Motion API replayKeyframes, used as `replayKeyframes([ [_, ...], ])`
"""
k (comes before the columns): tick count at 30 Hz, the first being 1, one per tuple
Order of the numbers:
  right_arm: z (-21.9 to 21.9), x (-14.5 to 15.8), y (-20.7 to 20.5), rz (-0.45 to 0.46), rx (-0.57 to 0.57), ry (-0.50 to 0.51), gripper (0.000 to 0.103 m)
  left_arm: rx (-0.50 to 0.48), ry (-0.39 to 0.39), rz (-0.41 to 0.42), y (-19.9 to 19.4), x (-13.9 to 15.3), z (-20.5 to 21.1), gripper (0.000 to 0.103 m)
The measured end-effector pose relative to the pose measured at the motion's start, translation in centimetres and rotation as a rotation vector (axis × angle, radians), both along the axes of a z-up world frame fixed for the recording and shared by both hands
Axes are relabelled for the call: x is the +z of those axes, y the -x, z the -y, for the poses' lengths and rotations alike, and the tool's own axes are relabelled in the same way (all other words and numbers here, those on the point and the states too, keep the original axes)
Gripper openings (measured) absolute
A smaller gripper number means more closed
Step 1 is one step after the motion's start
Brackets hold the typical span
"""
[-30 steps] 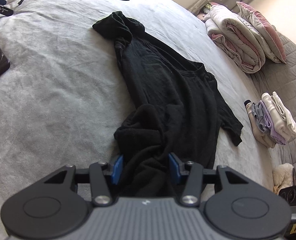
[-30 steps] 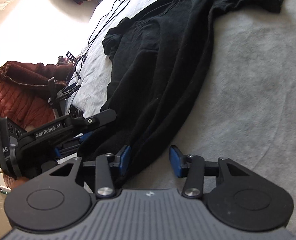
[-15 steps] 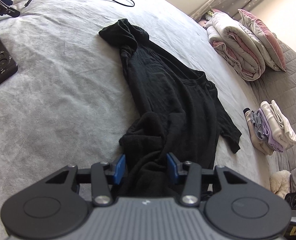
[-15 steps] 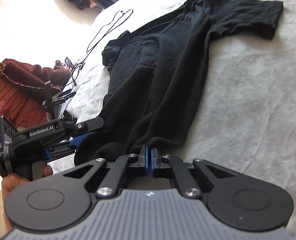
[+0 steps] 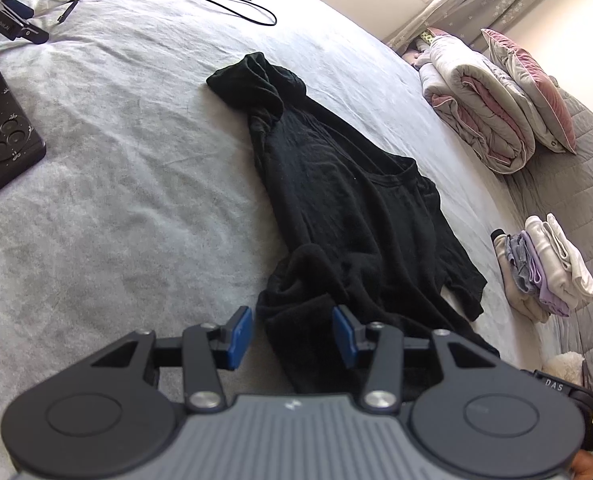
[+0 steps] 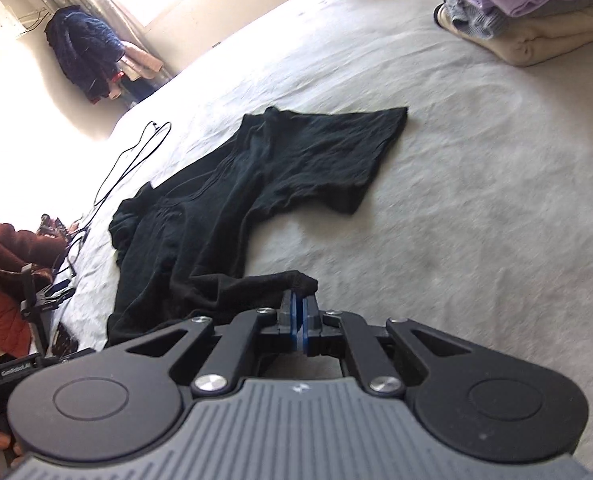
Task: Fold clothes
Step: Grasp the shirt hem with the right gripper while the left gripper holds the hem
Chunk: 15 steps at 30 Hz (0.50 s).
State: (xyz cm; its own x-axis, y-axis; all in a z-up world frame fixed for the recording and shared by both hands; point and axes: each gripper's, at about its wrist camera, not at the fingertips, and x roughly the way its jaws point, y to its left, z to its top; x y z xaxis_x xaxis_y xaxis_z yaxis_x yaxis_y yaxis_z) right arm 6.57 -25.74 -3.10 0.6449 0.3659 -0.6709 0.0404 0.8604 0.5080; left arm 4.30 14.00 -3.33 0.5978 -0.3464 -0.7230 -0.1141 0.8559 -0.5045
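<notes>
A crumpled black cotton T-shirt (image 5: 348, 208) lies mid-bed on the pale grey bedspread (image 5: 116, 220). The right gripper (image 6: 298, 322) is clamped on its hem corner; the left gripper (image 5: 292, 334) stands apart, bunched hem fabric between its blue pads (image 5: 240, 334), not pressed.

R gripper (image 6: 298, 312) clamped shirt (image 6: 232, 200) hem, dragging it sideways.

The shirt (image 5: 348, 216) lies mid-bed (image 5: 116, 220), folded clothes (image 5: 544, 268) to its right, seemingly a phone (image 5: 0, 136) far left.
</notes>
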Motion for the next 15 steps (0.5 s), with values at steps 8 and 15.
replayKeyframes([
  [8, 1.2, -0.8, -0.6, -0.033, -0.006, -0.033, 0.015, 0.012, -0.035, -0.016, -0.5, -0.7, 0.4, 0.045],
  [15, 0.0, 0.3, 0.4, 0.004, 0.081, -0.006, 0.045, 0.034, -0.007, -0.012, -1.3, -1.2, 0.1, 0.045],
])
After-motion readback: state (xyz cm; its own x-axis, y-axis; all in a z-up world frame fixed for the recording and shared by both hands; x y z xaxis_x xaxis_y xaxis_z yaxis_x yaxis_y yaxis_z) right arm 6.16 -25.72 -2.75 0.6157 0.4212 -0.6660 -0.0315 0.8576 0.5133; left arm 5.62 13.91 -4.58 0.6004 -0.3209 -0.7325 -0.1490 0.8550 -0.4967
